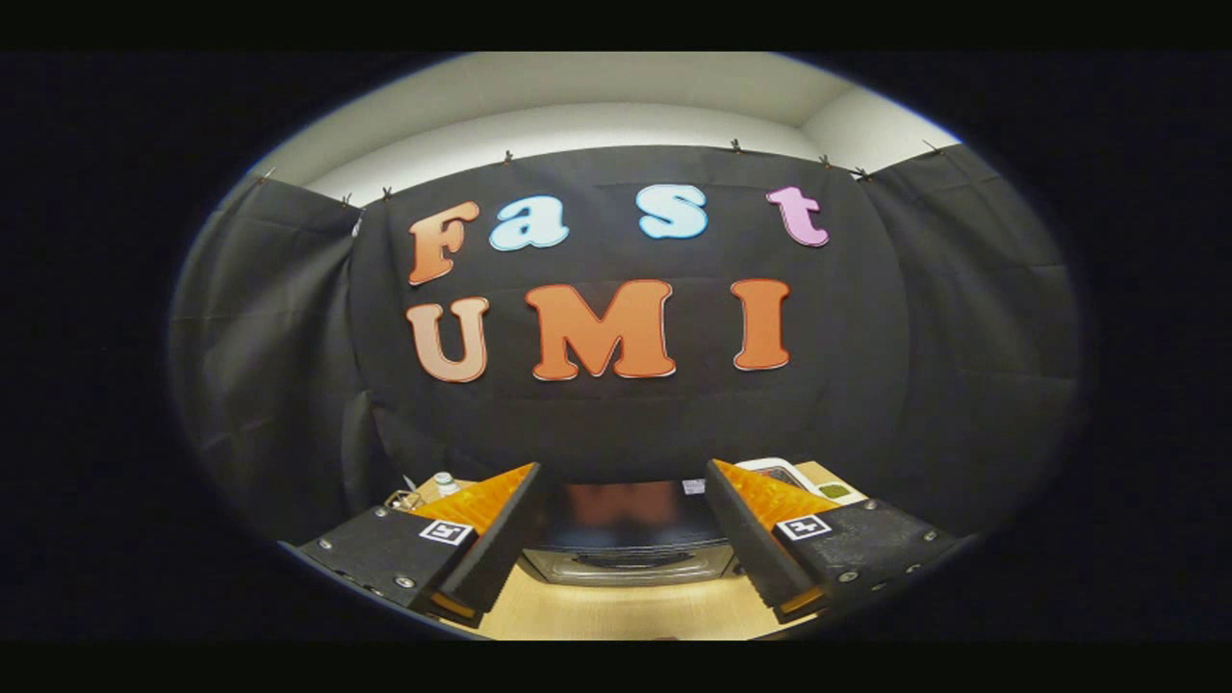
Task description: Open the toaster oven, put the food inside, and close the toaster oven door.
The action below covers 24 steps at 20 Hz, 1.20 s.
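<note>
The toaster oven [628, 534] stands on the wooden table, seen from above between and just beyond my two fingers; its dark glossy top and a metallic front strip with a handle show, and the door looks closed. My gripper [624, 539] is held high above the table with its fingers wide apart and nothing between them. A white plate [784, 474] with a green item [834, 491] beside it peeks out behind the right finger.
A small bottle with a white cap [444, 482] and a small wire object [404, 500] sit on the table behind the left finger. Light wooden tabletop [616, 611] lies in front of the oven. The black cloth wall rises close behind.
</note>
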{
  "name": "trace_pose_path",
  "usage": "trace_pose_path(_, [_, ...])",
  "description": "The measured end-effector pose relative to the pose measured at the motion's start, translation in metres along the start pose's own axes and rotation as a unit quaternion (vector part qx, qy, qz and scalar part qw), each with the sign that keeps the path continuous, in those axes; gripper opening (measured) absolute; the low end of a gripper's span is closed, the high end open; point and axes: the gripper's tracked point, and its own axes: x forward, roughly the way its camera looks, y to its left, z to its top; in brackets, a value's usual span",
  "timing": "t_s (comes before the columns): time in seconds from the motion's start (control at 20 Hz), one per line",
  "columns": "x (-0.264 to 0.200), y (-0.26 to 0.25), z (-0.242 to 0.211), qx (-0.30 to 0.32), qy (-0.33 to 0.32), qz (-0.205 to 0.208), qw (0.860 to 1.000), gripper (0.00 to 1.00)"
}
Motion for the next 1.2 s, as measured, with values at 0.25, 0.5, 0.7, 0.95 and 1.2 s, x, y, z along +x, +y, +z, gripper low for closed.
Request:
trace_pose_path(0.25, [0.050,0.003,-0.067,-0.021,0.040,-0.006,0.999,0.99])
trace_pose_path(0.5, [0.088,0.008,-0.140,-0.039,0.102,0.007,0.994,0.99])
trace_pose_path(0.7, [0.103,0.002,-0.177,-0.053,0.145,0.002,0.988,0.99])
trace_pose_path(0.95, [0.106,-0.002,-0.205,-0.051,0.185,0.001,0.981,0.99])
trace_pose_path(1.2, [0.099,0.001,-0.210,-0.029,0.193,0.002,0.981,0.99])
